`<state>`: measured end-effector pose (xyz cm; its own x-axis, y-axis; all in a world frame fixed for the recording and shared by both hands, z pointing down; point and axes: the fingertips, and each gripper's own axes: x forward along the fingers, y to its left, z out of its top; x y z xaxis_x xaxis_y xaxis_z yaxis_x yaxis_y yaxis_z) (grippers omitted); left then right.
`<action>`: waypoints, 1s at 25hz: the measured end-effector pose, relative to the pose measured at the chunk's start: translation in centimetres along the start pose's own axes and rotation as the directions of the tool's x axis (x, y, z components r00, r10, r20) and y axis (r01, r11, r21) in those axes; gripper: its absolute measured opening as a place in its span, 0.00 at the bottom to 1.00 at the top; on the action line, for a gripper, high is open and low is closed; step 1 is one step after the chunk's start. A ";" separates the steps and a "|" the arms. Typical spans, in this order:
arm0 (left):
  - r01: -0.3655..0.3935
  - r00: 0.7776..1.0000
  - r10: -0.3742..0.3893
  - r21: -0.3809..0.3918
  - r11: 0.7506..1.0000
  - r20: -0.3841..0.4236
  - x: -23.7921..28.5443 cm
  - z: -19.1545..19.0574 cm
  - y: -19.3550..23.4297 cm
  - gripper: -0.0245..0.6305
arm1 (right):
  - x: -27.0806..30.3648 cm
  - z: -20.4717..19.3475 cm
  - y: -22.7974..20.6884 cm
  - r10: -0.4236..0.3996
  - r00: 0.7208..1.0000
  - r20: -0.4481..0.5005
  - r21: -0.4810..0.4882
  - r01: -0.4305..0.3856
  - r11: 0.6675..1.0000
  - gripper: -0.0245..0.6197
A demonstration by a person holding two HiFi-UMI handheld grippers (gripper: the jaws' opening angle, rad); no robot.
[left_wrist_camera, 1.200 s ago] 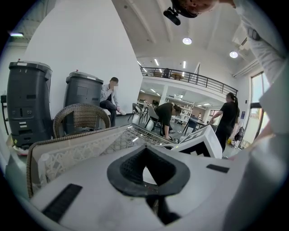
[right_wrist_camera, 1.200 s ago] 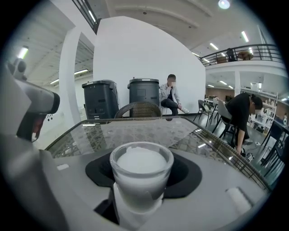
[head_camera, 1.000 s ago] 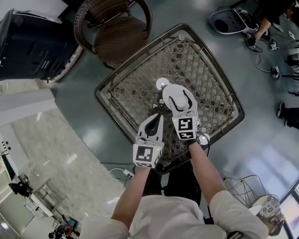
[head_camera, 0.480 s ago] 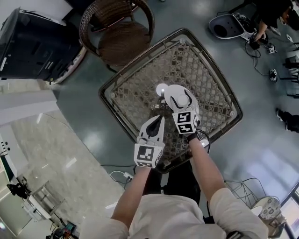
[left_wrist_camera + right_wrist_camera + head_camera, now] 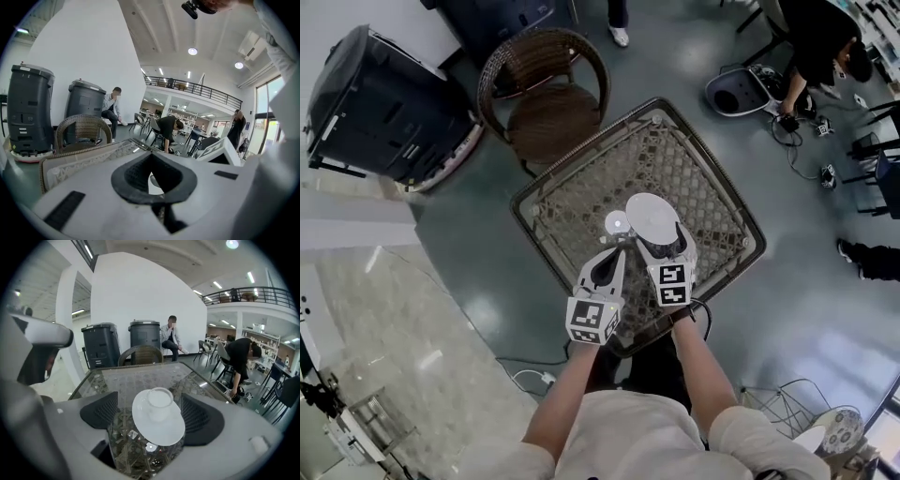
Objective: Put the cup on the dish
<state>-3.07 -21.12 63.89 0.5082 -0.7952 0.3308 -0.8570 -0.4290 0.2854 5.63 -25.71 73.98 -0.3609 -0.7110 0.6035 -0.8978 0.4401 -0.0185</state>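
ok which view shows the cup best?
Right gripper view: cup sits upright on the dish, close, unobstructed. Head view: white on white, can't pick it out. Left gripper view: only an unclear white sliver.

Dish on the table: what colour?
Plain white dish, best seen in right gripper view.

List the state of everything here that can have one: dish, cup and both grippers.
Dish: lying flat on the table.
Cup: upright, sitting on the dish.
Right gripper: jaws opening, dish and cup between them, gripping neither.
Left gripper: shut, holding nothing.
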 end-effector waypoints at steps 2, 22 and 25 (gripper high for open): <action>-0.020 1.000 0.020 0.008 1.000 0.016 -0.6 1.1 0.1 0.04 | -2.4 1.4 -0.2 -0.030 0.999 0.040 0.033 0.029 0.999 0.65; -0.039 0.957 -0.013 0.173 0.984 0.289 -13.5 18.9 -4.3 0.04 | -21.6 19.4 7.2 -0.049 0.932 0.360 -0.060 0.075 0.995 0.28; -0.024 0.951 -0.028 0.165 0.986 0.307 -14.6 19.3 -5.5 0.04 | -24.1 21.3 8.4 -0.047 0.906 0.420 -0.073 0.086 0.994 0.24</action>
<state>-7.48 -15.41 40.08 0.4813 -0.8760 0.0305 -0.8714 -0.4744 0.1250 1.42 -16.54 42.33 -0.3910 -0.8955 0.2128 -0.9044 0.4167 0.0918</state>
